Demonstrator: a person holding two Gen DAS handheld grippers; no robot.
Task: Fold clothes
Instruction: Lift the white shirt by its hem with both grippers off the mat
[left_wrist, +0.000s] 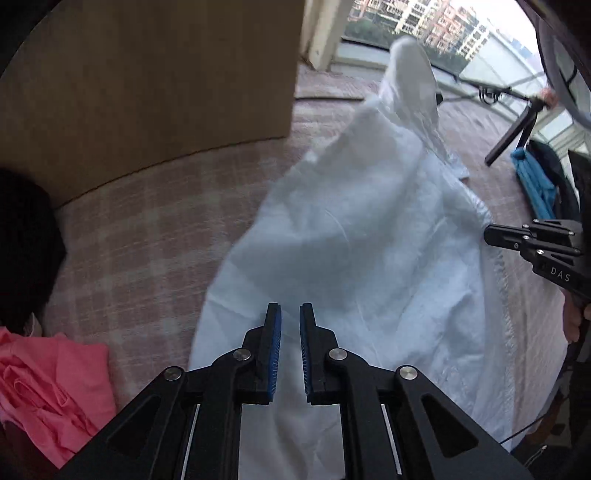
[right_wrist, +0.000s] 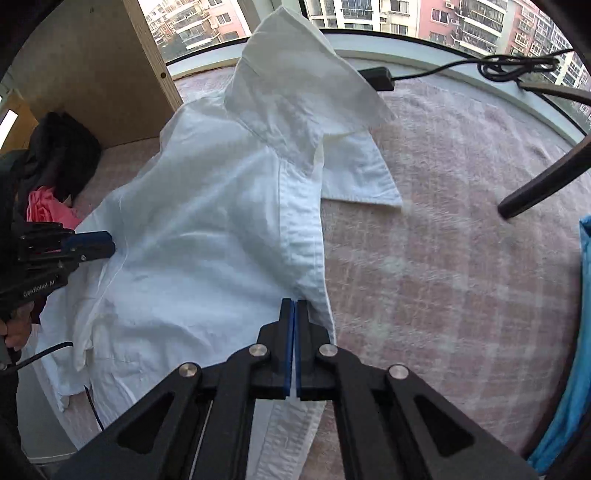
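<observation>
Underneath everything lies the pink checked bedcover (right_wrist: 461, 258), and across it spreads the white shirt (right_wrist: 207, 229), its hem end toward the cameras and one cuffed sleeve (right_wrist: 364, 177) lying out to the side. The far end of the shirt rises off the cover in a peak before the window (right_wrist: 369, 14), so the cloth is not yet flat. A pink garment (left_wrist: 48, 384) and a dark heap (right_wrist: 62, 158) wait at the edge, beside a wooden panel (left_wrist: 147, 74).

Judging by this, the step in hand is spreading the shirt out before any fold is made. The right gripper (right_wrist: 294, 306) is clamped tight on the shirt's thick front band (right_wrist: 301, 221), near its lower end. The left gripper (left_wrist: 290, 314) hangs over the opposite side with its jaws only a narrow gap apart; no cloth shows between the blue pads (left_wrist: 275, 332), though it may be pinched lower down.

Next, the two hands probably need to draw the hem taut and lay the raised part down smooth, then bring the sleeve inward.
</observation>
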